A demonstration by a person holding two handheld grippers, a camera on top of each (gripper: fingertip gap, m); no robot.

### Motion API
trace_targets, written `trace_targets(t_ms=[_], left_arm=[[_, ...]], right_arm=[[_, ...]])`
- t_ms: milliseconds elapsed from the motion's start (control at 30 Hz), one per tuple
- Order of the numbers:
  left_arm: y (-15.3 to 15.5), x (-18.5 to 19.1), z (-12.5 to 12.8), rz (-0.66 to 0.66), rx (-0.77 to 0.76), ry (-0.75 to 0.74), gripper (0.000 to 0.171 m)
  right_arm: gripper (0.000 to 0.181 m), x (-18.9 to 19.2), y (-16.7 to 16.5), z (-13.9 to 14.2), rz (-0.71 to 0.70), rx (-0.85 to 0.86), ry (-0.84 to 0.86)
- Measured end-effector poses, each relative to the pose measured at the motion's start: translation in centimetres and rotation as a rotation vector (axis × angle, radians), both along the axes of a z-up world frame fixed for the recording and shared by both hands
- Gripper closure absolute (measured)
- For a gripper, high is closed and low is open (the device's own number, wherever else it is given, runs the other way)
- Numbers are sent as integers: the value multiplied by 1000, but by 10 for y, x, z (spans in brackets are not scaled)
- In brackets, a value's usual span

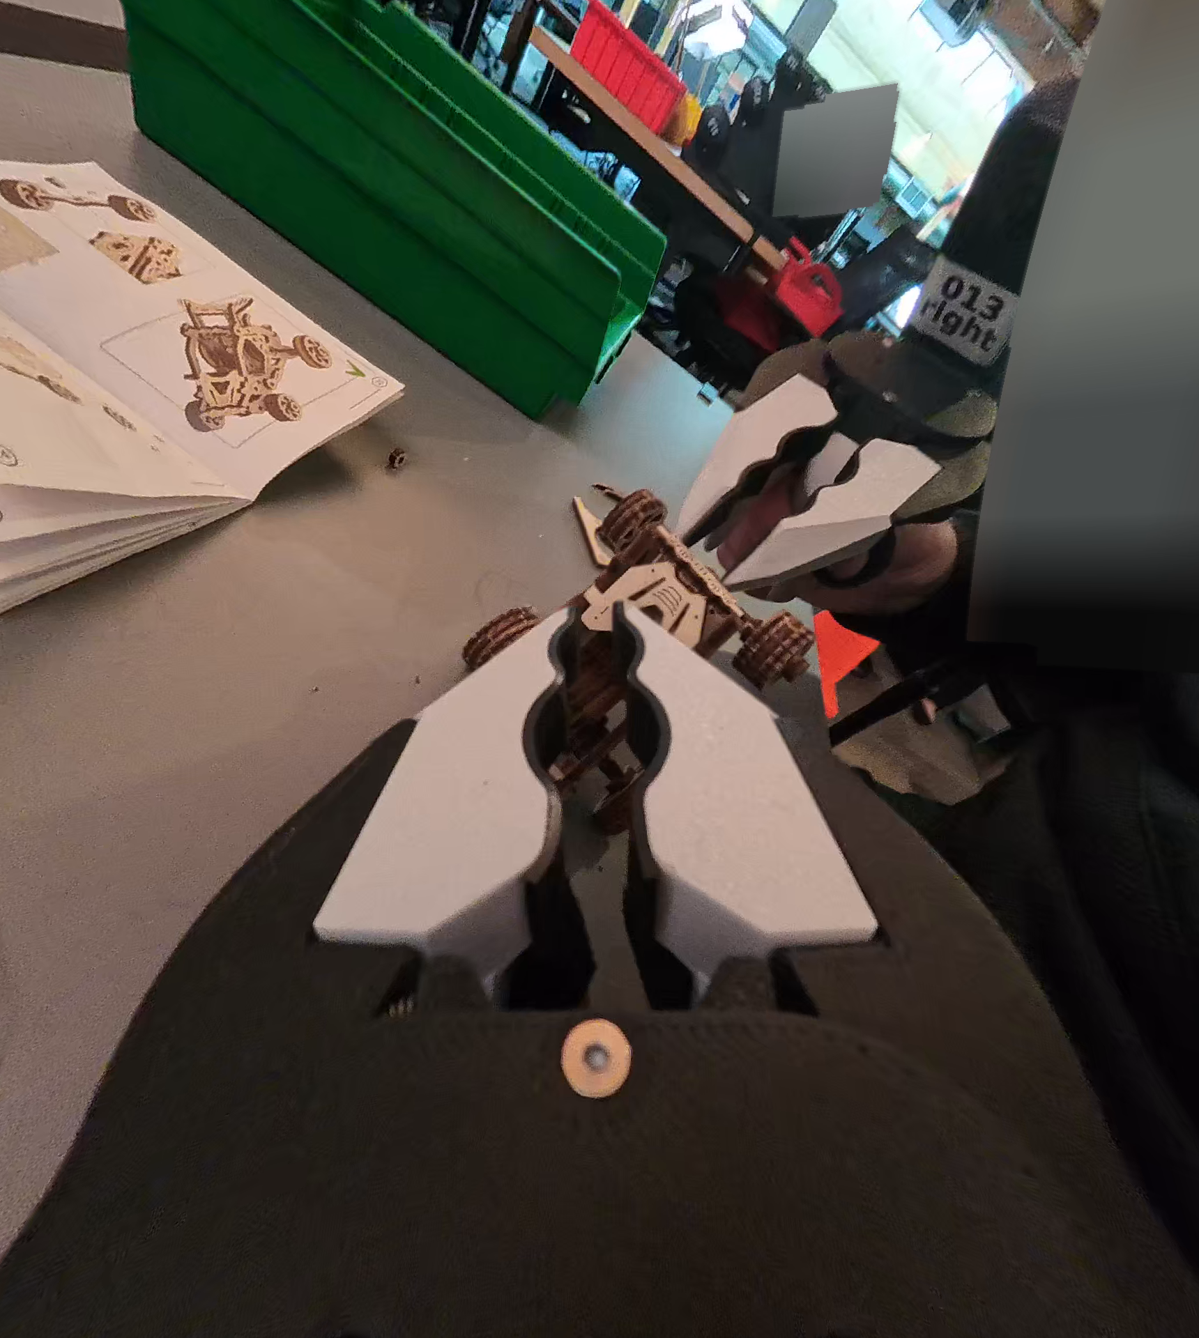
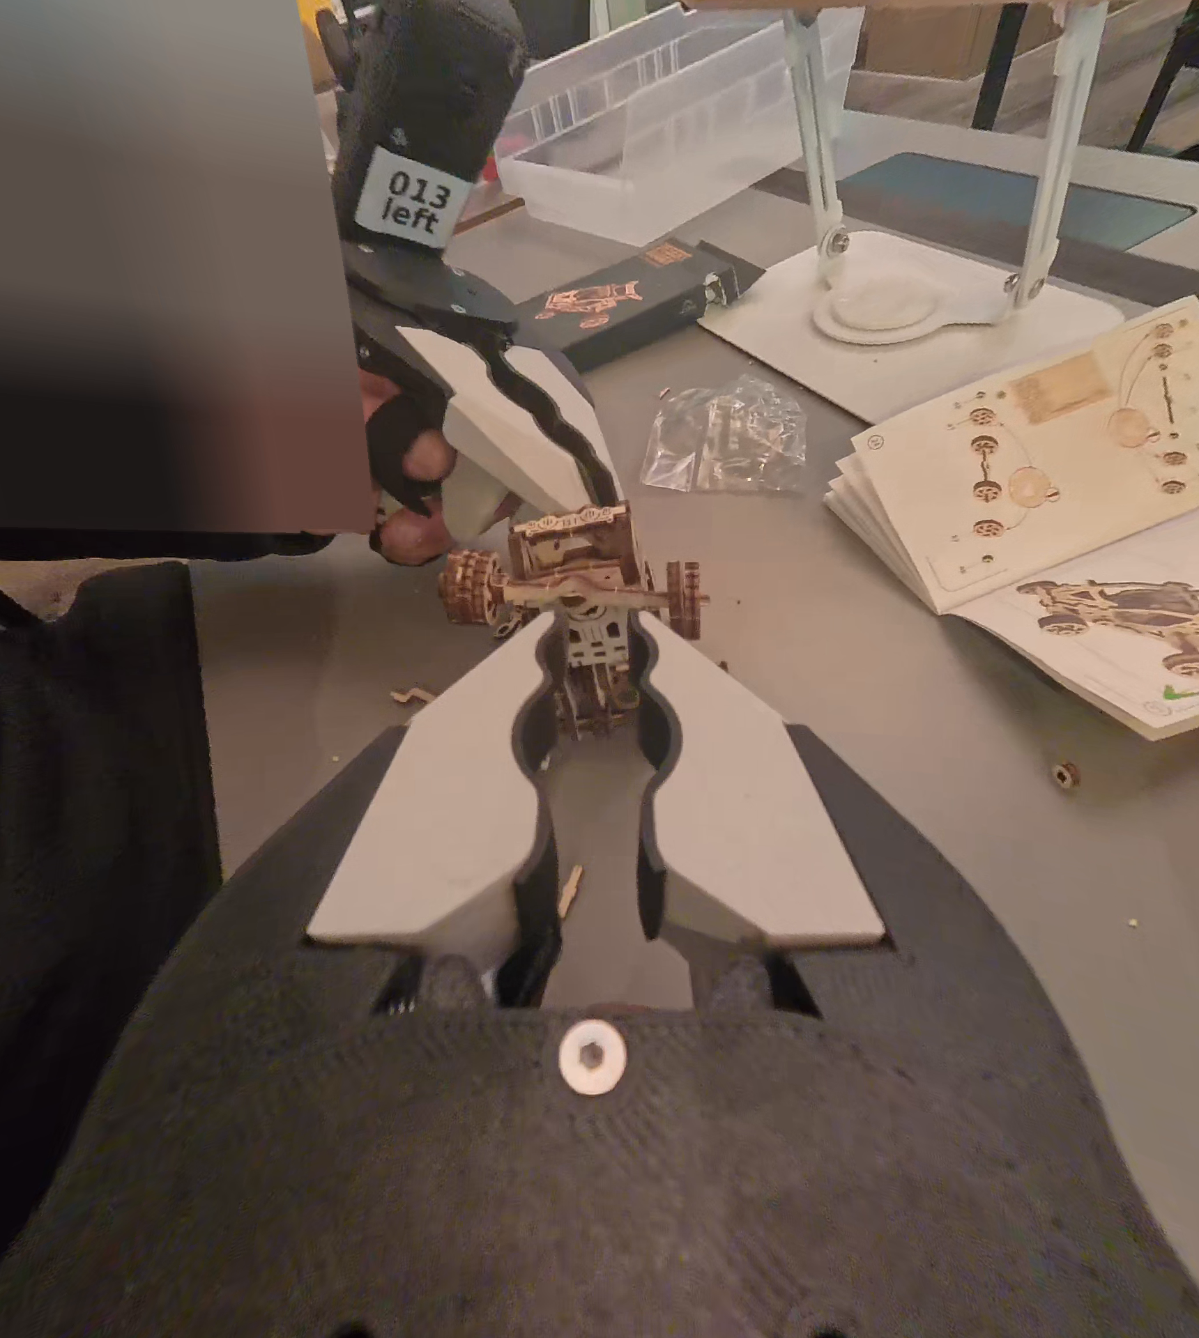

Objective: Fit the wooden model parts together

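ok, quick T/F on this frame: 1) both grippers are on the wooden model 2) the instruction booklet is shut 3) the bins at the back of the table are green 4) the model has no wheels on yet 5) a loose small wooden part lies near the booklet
1) True. The left gripper and the right gripper each clamp the wooden model from opposite ends.
2) False. The instruction booklet lies open on the grey table, pictures showing.
3) True. The bins are green.
4) False. Wheels are fitted; one shows clearly in the left wrist view.
5) True. A small wooden part lies on the table just below the booklet in the right wrist view.
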State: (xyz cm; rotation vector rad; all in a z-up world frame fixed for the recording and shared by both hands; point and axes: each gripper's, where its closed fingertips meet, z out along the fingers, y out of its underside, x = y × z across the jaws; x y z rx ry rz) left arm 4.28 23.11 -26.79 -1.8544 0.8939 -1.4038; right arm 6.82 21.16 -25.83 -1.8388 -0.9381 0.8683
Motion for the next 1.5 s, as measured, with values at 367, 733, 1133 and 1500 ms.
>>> trace_targets(t_ms=[367,733,1133,1500], left_arm=[[4,1,-3,147,71,17,171],[9,9,0,202,124,52,171],[13,10,-1,265,177,85,171],[10,13,0,309,186,100,171]], right_arm=[[174,-6,1,0,4,23,65],[181,-8,-2,2,40,31,110],[175,-6,-1,3,10,80,125],[154,1,-3,8,12,-369,407]])
